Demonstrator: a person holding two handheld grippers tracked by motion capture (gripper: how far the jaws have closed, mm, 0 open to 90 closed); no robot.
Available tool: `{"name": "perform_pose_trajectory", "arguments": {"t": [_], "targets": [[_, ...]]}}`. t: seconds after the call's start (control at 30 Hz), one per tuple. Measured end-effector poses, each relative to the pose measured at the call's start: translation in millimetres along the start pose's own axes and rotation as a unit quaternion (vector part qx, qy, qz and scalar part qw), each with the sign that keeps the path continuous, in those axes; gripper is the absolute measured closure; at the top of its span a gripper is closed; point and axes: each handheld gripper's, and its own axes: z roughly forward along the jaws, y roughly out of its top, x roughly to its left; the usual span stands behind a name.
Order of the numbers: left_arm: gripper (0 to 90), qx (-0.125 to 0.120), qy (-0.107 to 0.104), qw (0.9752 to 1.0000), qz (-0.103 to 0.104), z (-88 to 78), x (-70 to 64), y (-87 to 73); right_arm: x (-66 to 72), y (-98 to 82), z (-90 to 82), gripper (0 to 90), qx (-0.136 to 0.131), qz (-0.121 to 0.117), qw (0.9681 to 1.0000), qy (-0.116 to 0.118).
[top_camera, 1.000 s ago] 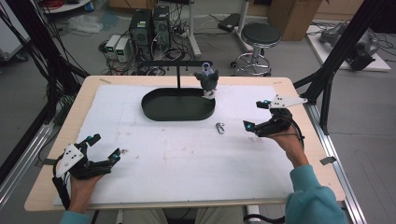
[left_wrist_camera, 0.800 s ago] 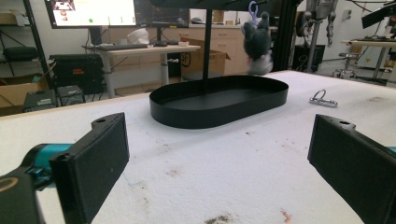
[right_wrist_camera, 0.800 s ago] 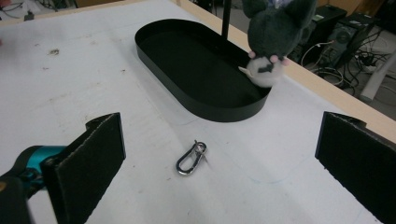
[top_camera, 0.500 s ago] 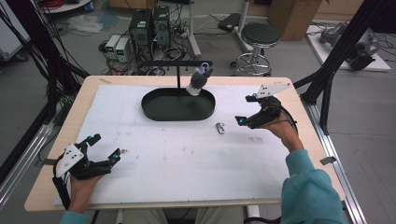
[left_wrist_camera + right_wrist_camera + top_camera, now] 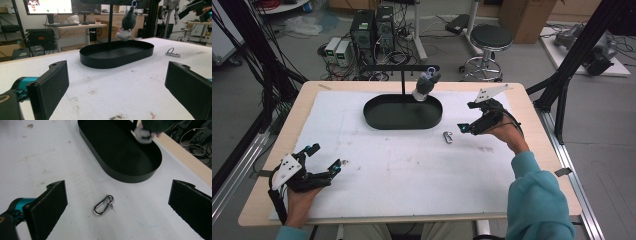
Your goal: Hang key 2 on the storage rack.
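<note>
A small metal carabiner point(image 5: 447, 137) point(image 5: 103, 205) point(image 5: 172, 52) lies on the white mat just right of the black oval tray point(image 5: 377, 118) point(image 5: 117, 147) point(image 5: 112, 53). A grey plush toy point(image 5: 424, 85) point(image 5: 127, 23) hangs by a ring from the black stand over the tray's right end. My right gripper point(image 5: 470, 117) point(image 5: 117, 217) hovers open just right of and above the carabiner, jaws wide with nothing between them. My left gripper point(image 5: 326, 161) point(image 5: 117, 87) rests open near the front left corner of the table, empty.
The white mat point(image 5: 412, 170) covers most of the wooden table point(image 5: 302, 95). A black stand post point(image 5: 403, 80) rises behind the tray. Black frame struts stand at both sides of the table; a stool point(image 5: 492, 40) and computers sit on the floor beyond.
My right gripper has moved left and forward, from the right side of the mat to just above the carabiner. The hanging plush has swung. The left gripper has stayed still.
</note>
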Motion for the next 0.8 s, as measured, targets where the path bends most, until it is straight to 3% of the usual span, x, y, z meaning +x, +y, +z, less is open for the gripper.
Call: {"name": "perform_pose_trajectory", "arguments": {"t": [0.5,0.8], "targets": [[5.7,0.0,0.0,1.0,-0.002,0.0,0.1,0.0,0.1,-2.0,29.0,1.4,0.041,-0.016,0.9989,0.013],[5.8,-0.001,0.0,1.0,-0.002,0.0,0.1,-0.1,-0.1,-5.9,48.2,1.8,0.076,-0.026,0.9967,0.013]]}}
